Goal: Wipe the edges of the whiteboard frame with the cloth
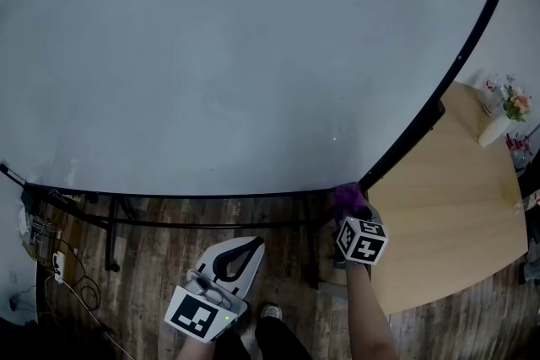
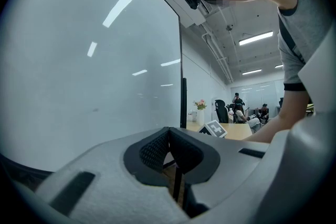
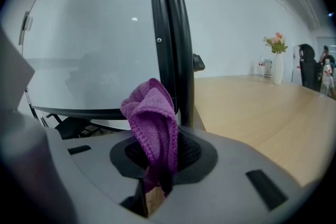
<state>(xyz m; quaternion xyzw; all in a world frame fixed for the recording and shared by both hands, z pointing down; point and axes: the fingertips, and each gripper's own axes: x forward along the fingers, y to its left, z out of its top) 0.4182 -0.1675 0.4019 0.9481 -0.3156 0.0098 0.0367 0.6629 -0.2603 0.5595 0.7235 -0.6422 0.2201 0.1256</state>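
Note:
The big whiteboard (image 1: pixel 236 55) fills the head view, with a black frame (image 1: pixel 194 196) along its bottom and right edges. My right gripper (image 1: pixel 349 213) is shut on a purple cloth (image 1: pixel 348 199), which sits at the board's lower right corner. In the right gripper view the cloth (image 3: pixel 153 122) bunches up out of the gripper (image 3: pixel 160 160), right beside the frame's upright edge (image 3: pixel 170 44); whether they touch I cannot tell. My left gripper (image 1: pixel 242 252) hangs lower, below the bottom edge, shut with nothing in it. Its closed tips (image 2: pixel 169 145) point toward the board (image 2: pixel 94 76).
A wooden table (image 1: pixel 447 198) stands close on the right, with a vase of flowers (image 1: pixel 499 122) at its far end. The board's black stand legs (image 1: pixel 111 239) and some cables (image 1: pixel 52 261) sit on the wood floor below. People sit far back (image 2: pixel 239 110).

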